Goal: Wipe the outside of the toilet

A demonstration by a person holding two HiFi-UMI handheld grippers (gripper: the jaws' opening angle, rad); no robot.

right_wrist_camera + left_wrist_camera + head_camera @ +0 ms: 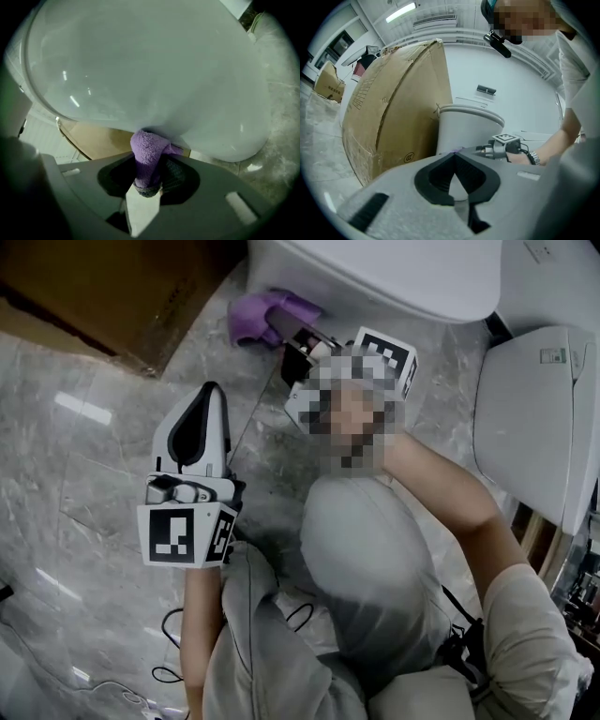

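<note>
Pressing up under the toilet (154, 70), the right gripper (149, 178) had its jaws squeezed shut on a purple cloth (146, 150). The soft end touched the white bowl low on its outside. That tight hold likely kept the cloth from slipping on the bowl. The left gripper (453, 158) had its jaws closed together with nothing in them. It hung over the floor (84, 521), apart from the toilet, probably to keep out of the way. A cardboard box (393, 108) stood just beside the toilet.
</note>
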